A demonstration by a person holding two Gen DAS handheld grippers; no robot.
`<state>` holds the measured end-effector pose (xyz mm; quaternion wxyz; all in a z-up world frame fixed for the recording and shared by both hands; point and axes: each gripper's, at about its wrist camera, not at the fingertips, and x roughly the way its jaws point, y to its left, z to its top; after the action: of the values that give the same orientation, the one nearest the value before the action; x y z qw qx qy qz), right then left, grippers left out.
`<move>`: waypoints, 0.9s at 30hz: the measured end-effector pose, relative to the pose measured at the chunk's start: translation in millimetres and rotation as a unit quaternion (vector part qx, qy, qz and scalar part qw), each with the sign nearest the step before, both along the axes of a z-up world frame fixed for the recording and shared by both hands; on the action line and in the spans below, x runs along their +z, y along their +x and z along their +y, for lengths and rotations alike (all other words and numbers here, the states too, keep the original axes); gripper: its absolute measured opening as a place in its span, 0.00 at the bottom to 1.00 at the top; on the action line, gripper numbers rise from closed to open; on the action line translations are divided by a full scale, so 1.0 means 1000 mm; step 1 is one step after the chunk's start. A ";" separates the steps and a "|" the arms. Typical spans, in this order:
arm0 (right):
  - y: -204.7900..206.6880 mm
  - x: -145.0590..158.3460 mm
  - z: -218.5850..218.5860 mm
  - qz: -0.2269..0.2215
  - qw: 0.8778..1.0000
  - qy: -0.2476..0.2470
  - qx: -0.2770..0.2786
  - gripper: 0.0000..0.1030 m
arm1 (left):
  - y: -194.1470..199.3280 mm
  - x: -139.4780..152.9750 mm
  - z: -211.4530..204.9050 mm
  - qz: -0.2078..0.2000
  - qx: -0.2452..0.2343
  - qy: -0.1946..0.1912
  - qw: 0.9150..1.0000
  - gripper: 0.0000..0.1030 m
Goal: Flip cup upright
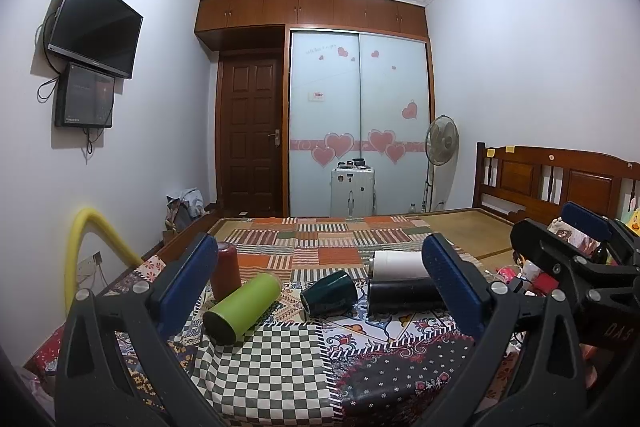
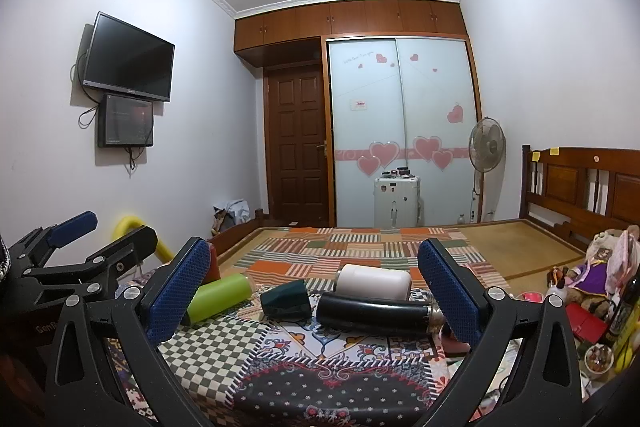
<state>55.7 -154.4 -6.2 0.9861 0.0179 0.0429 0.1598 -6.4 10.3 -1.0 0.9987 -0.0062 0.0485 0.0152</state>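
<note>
- Wall-mounted television [image 1: 94, 23], far left.
- Brown door [image 1: 250, 131], far centre.
- Sliding wardrobe [image 1: 360, 119] with heart stickers.
- White suitcase [image 1: 352, 193] before it.
- Standing fan [image 1: 441, 141], far right.
- Wooden headboard [image 1: 560, 179], right.

Glossy dark green cup [image 1: 329, 293]; matt lime tumbler [image 1: 242, 308]; shiny black flask [image 2: 374, 311]; patterned cloth [image 1: 276, 363]; wooden headboard [image 1: 560, 179].

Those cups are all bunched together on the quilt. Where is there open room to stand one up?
Free: the checkered patch in front of the green cup, and the striped quilt squares behind the row. Crowded: the middle, where the dark green cup, black flask and white cup lie close together, and the cluttered right edge.
</note>
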 end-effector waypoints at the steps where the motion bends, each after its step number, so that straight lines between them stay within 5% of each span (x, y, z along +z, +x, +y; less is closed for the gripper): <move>1: 0.000 0.000 0.000 0.000 1.000 0.000 0.000 1.00 | 0.000 0.000 0.000 0.000 0.000 0.000 1.000 1.00; 27: -0.002 0.005 0.002 0.000 1.000 0.003 0.001 1.00 | -0.001 0.001 0.002 -0.002 0.002 -0.002 1.000 1.00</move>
<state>54.0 -152.4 -0.9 0.9858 0.0214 0.0428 0.1610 -7.8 12.0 0.0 0.9987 -0.0079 0.0469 0.0169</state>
